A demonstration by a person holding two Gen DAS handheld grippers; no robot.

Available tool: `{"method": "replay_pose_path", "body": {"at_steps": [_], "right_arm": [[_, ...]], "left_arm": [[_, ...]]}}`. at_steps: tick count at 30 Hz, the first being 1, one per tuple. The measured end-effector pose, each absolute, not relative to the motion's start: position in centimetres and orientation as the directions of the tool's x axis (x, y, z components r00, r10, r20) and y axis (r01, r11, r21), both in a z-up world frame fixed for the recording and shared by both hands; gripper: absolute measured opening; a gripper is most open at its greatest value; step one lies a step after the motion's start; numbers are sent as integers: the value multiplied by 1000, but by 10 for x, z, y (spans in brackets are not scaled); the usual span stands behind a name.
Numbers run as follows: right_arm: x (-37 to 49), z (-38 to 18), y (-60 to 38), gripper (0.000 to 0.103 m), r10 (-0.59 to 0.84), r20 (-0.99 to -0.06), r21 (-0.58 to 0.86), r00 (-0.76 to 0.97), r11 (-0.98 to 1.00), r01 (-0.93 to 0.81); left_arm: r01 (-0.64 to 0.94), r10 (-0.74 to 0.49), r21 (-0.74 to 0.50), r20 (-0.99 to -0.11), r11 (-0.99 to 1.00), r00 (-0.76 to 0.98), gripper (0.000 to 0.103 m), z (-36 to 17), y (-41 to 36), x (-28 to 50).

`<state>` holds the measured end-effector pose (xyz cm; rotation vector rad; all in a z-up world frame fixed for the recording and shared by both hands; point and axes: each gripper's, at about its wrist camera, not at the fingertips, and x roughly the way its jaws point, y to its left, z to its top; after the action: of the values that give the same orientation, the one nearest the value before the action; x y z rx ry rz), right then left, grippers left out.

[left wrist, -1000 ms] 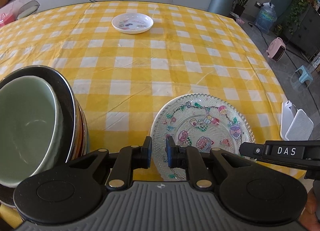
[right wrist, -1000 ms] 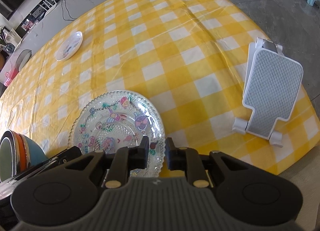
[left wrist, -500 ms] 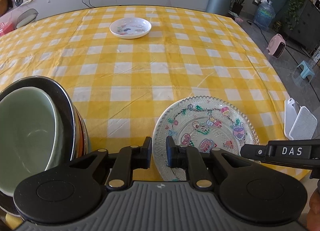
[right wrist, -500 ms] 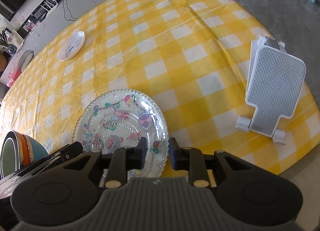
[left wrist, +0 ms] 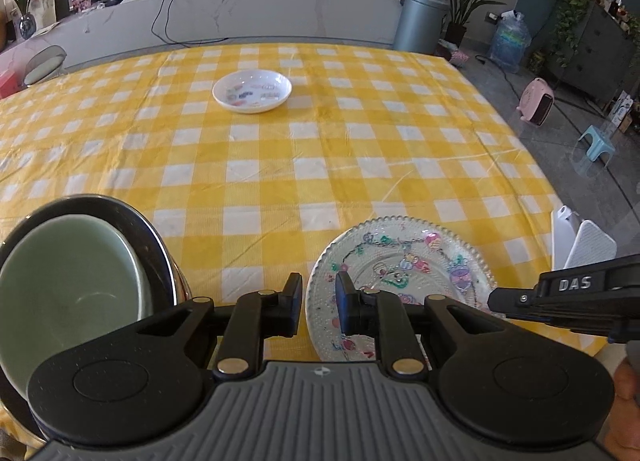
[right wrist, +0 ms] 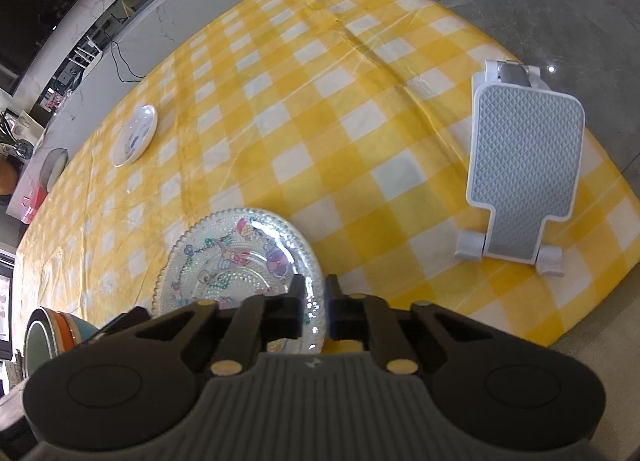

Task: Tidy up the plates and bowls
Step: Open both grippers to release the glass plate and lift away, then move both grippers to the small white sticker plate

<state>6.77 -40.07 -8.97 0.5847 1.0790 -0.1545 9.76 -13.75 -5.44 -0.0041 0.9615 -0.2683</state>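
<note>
A: So, why is the right gripper (right wrist: 312, 311) pinching the glass plate (right wrist: 240, 257) at lower centre?

B: Probably to lift its rim. The left gripper (left wrist: 318, 309) is opening beside it, gripping nothing.

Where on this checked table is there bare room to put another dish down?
The widest bare stretch of tablecloth lies between the small white dish and the glass plate. It is crowded near the camera: bowl stack, glass plate and white stand.
</note>
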Motion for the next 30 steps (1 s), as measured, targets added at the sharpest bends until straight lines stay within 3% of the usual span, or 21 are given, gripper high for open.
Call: {"method": "replay_pose_path", "body": {"at_steps": [5,17,21,28,30], "right_arm": [[70,-91,-401,3,161,-863,376,479,838,395],[64,-73,-393,25,93,-840,326,534,875,359],[67,-68,-386,26,72,-839,293,539,895,338],[86,-51,-362,31,57,-826,239,560,936,258],[95,-44,-353,33,73,-819,243,569,943,229]], "left_arm": [[235,-258,-151,-802,960,539,20,-47,-135,97],[317,-320,-177,-815,932,484,21,-24,-130,111],[376,-342,-166,-814,912,469,27,-11,-126,119],[400,-368,-192,-825,896,429,28,17,-106,155],[405,-375,-195,-821,893,430,34,26,-99,167]]}}
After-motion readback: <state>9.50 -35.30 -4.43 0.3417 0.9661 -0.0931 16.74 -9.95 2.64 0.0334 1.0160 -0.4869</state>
